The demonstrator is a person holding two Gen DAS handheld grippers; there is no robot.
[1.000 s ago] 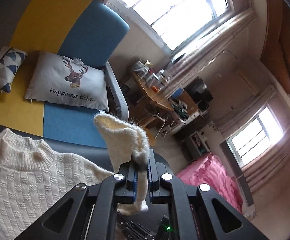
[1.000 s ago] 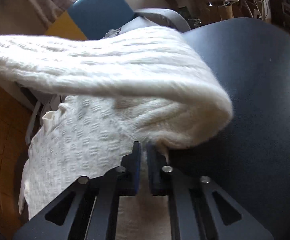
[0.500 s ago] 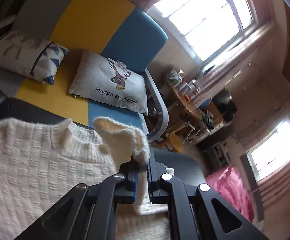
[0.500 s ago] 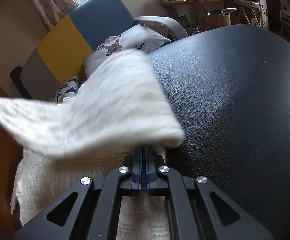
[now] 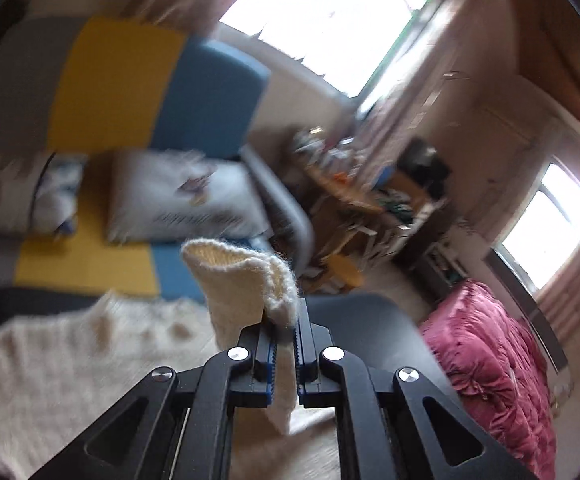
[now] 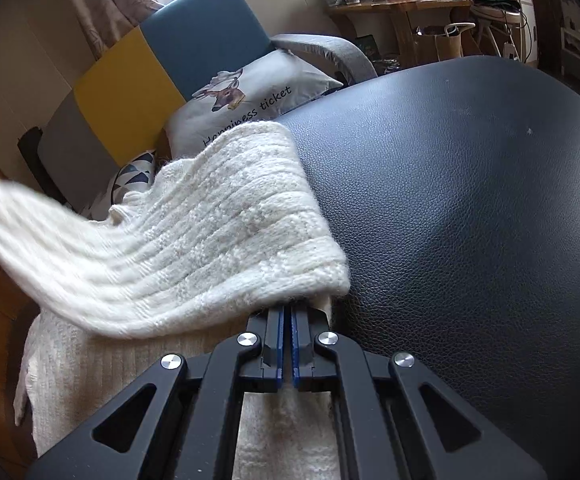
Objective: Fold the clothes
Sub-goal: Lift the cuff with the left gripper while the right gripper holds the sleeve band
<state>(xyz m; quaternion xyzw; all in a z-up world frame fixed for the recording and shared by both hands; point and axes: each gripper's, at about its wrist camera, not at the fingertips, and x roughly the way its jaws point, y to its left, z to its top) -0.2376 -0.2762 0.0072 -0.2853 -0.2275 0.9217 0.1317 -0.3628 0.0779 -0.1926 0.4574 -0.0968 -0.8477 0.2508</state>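
Observation:
A cream knit sweater lies on a black leather surface. My left gripper is shut on the sweater's sleeve cuff and holds it raised above the body of the sweater. My right gripper is shut on the sweater's lower edge, where the lifted sleeve stretches away to the left over the sweater's body. The left wrist view is blurred by motion.
A sofa in grey, yellow and blue stands behind, with a deer-print pillow and a triangle-pattern pillow. A wooden desk with jars is at the far right. A pink quilt lies to the right.
The sleeve has swung further over the sweater's body and now hangs lower. The left gripper has moved with the cuff still in it. The right gripper stays shut on the edge.

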